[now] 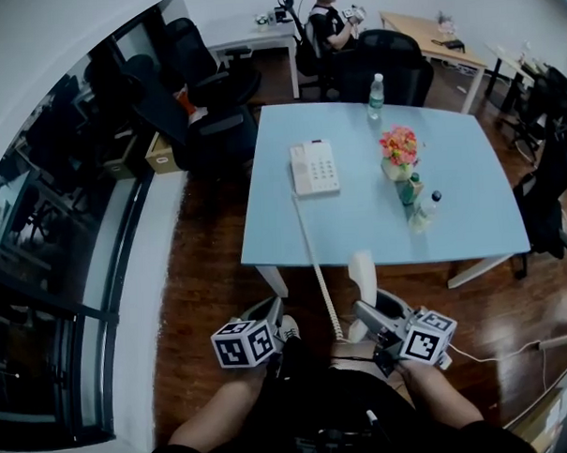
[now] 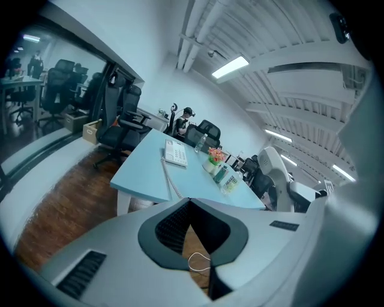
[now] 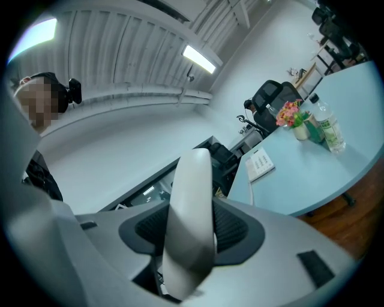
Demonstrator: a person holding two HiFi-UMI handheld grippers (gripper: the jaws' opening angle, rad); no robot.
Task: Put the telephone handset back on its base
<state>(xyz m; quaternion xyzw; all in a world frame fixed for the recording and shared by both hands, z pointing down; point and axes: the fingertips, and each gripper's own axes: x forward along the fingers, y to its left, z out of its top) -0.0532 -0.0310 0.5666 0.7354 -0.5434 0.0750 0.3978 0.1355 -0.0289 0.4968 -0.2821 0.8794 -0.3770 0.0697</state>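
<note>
The white telephone base [image 1: 315,167] with its keypad lies on the light blue table [image 1: 340,223], towards the far left. Its coiled cord [image 1: 316,266] runs off the near edge down to me. My right gripper [image 1: 367,311] is shut on the white handset [image 1: 362,272], held upright in front of the table's near edge; the handset [image 3: 191,222] fills the space between the jaws in the right gripper view. My left gripper [image 1: 271,312] hangs low at the left with its jaws together and nothing in them. The base [image 2: 175,153] also shows far off in the left gripper view.
A pot of pink flowers [image 1: 398,152], a green can [image 1: 409,187] and two bottles [image 1: 427,209] stand on the table's right half. Black office chairs [image 1: 214,130] crowd its left side, a cardboard box [image 1: 161,153] sits on the floor, and a seated person [image 1: 331,26] is behind.
</note>
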